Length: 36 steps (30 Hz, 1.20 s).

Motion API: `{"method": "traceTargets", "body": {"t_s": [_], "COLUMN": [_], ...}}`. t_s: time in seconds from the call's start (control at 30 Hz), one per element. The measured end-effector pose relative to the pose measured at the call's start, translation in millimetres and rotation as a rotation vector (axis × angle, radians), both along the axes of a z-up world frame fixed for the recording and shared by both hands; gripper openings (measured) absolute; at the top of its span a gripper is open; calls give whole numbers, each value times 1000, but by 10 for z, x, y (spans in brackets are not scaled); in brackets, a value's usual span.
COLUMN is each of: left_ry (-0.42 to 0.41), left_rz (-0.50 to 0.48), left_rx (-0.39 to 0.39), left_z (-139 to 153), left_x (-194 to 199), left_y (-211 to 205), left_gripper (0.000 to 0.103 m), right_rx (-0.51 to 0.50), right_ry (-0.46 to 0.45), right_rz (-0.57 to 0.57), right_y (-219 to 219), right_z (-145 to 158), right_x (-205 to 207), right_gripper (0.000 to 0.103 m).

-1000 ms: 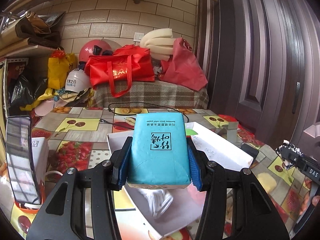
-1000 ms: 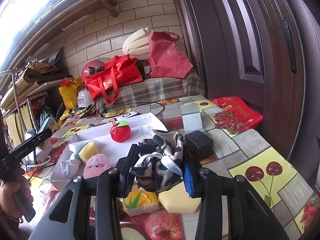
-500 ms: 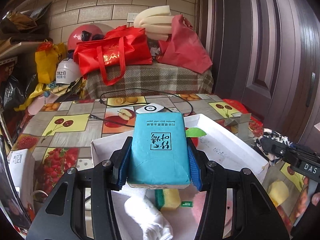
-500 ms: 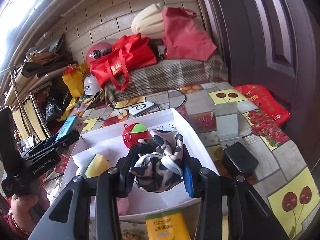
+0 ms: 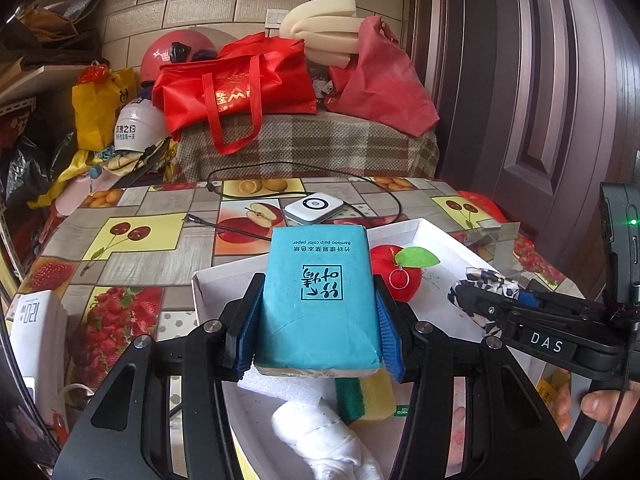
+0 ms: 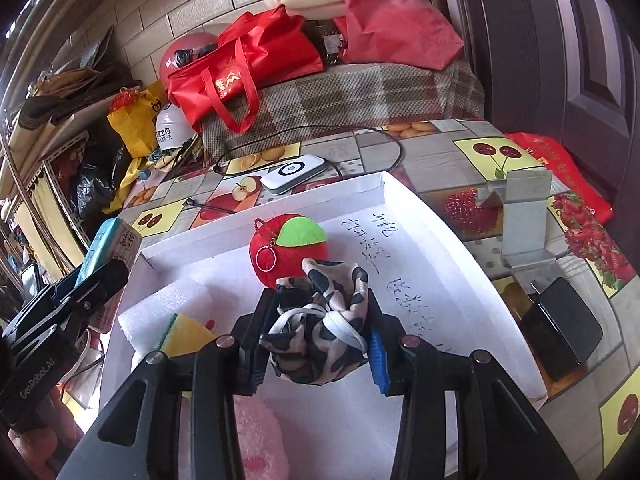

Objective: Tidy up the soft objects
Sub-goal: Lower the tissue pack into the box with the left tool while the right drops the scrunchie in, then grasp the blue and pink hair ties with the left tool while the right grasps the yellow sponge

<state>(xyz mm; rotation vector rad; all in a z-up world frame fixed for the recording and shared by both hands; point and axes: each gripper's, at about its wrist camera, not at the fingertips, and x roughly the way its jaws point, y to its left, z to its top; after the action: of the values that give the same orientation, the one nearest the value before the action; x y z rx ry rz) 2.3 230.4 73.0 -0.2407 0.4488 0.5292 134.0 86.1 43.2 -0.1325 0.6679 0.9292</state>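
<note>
My left gripper [image 5: 318, 320] is shut on a blue tissue pack [image 5: 318, 300], held above the left part of a shallow white box [image 5: 440, 232]. My right gripper [image 6: 316, 340] is shut on a black-and-white patterned cloth bundle [image 6: 320, 336], held over the middle of the box [image 6: 420, 216], just in front of a red plush apple [image 6: 288, 252]. In the box also lie a yellow-green sponge [image 5: 368, 396], a white rolled cloth [image 5: 324, 436], white foam [image 6: 160, 312] and a pink plush [image 6: 256, 436]. The right gripper also shows in the left wrist view [image 5: 480, 296].
A fruit-print tablecloth [image 5: 132, 236] covers the table. A white device with a cable [image 5: 314, 208] lies behind the box. A metal stand [image 6: 520, 216] and a black block [image 6: 568, 320] sit right of the box. Red bags [image 5: 236, 84] and helmets are piled behind.
Both grippers have moved forward over the white box with their loads. The right gripper has come closer to the red apple. Both grips are unchanged.
</note>
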Motion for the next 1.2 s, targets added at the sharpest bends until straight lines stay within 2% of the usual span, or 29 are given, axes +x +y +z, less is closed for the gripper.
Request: {"method": "traceTargets", "body": {"t_s": [0.03,0.1,0.17,0.2,0.23,0.33,0.4,0.43,0.47,0.57,0.7,0.77,0.83,0.97,1.03,1.1,1.2], "left_ry": [-1,-15,-35,-48,-63,-81,-88,-96,-101,-104,-107,-105,-103,-89,-97,-110,-106], "left_rz": [-1,14,22,27,33,42,45,41,38,27,-3,-12,-18,-48,-75,-99,-156], "left_rx": [-13,-25,-22,-15,-1,42,42,37,37,52,76,88,100,106,90,77,67], "left_z": [-9,-6,24,45,68,132,166,183,203,256,321,355,380,393,388,358,255], "left_x": [3,-19,-49,-67,-93,-133,-153,-164,-173,-176,-178,-176,-186,-244,-322,-432,-571], "left_y": [21,51,64,58,51,11,1,-3,-14,-91,-248,-327,-410,-577,-656,-740,-893], "left_gripper": [50,54,74,91,103,103,103,103,103,103,103,103,103,103,103,103,103], "right_rx": [5,15,26,33,43,95,127,143,162,241,454,521,518,568,550,524,422], "right_ry": [0,9,1,-9,-22,-42,-58,-71,-85,-124,-184,-191,-143,58,36,-42,-80], "right_rz": [-8,-15,-17,-17,-17,-12,-10,-17,-23,-51,-93,-118,-171,-276,-371,-429,-483], "right_y": [12,10,-15,-33,-59,-166,-260,-307,-373,-642,-1209,-1451,-1635,-2047,-2239,-2393,-2531], "right_z": [7,12,18,29,44,122,184,219,255,377,596,695,726,536,425,317,147], "right_x": [13,46,27,9,-16,-113,-184,-223,-259,-365,-527,-530,-468,-207,-188,-216,-178], "right_gripper": [44,58,82,85,85,85,89,93,101,103,103,103,103,103,103,103,103]}}
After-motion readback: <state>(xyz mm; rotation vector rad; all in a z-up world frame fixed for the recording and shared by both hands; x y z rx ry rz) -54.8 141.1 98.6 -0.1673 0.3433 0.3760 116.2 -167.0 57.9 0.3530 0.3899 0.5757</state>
